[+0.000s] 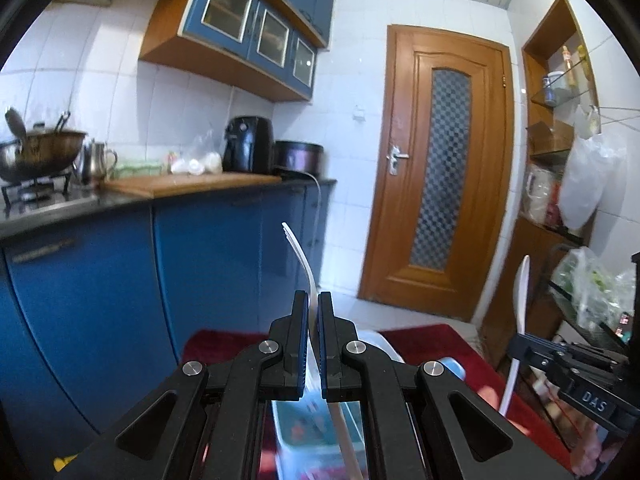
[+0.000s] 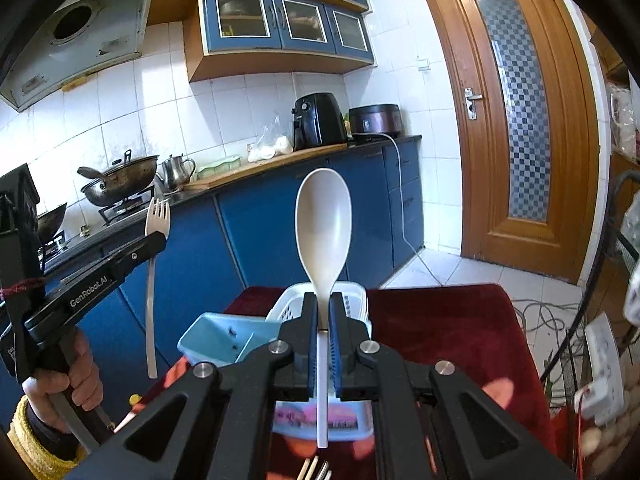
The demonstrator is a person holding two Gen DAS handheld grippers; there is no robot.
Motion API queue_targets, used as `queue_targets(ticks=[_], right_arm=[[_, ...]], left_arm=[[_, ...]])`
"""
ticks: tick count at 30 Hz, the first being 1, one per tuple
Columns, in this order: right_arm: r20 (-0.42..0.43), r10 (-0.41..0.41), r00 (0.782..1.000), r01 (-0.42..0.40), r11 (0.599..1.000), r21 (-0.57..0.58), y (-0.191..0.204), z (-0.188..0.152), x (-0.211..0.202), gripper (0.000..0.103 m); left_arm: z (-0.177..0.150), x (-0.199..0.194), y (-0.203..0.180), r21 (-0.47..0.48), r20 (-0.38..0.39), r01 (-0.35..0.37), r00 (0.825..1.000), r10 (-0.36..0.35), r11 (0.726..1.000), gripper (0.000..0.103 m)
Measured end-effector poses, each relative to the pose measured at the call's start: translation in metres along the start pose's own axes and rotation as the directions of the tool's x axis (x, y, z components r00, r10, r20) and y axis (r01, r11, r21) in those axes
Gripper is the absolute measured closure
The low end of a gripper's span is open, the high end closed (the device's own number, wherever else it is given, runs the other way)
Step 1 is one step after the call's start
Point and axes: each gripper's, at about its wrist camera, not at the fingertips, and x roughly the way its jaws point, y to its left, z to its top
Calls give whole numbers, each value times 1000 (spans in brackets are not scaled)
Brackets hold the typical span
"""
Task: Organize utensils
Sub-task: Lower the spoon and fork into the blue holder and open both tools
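Observation:
My left gripper [image 1: 314, 300] is shut on a white plastic fork [image 1: 299, 258], tines up, held in the air; the fork also shows in the right wrist view [image 2: 154, 248]. My right gripper [image 2: 323, 300] is shut on a white plastic spoon [image 2: 323, 224], bowl up; the spoon also shows at the right of the left wrist view [image 1: 520, 320]. Below both lie a white slotted basket [image 2: 296, 300] and a light blue bin [image 2: 216, 336] on a red cloth [image 2: 440, 328]. More fork tines [image 2: 316, 470] show at the bottom edge.
Blue kitchen cabinets [image 1: 200, 264] and a counter with a wok [image 1: 36, 152], kettle and air fryer [image 1: 248, 144] stand behind. A wooden door [image 1: 436, 168] is to the right. Cables and a power strip [image 2: 600, 368] lie right of the cloth.

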Motion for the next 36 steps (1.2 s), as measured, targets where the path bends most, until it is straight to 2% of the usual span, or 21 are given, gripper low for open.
queue_targets(ticks=[8, 13, 25, 36], right_arm=[[28, -24, 999, 24, 1000, -15, -4, 9, 32, 96], [31, -27, 999, 28, 999, -34, -4, 4, 49, 96], [5, -40, 999, 40, 996, -80, -5, -21, 70, 96], [-13, -57, 998, 55, 993, -100, -4, -31, 73, 95]], left_arm=[[0, 36, 4, 28, 70, -84, 994, 82, 996, 99], [-18, 54, 5, 38, 71, -114, 991, 111, 993, 99], [-62, 65, 1, 54, 42, -111, 993, 109, 992, 99], [-74, 61, -2, 73, 7, -94, 996, 94, 993, 99]])
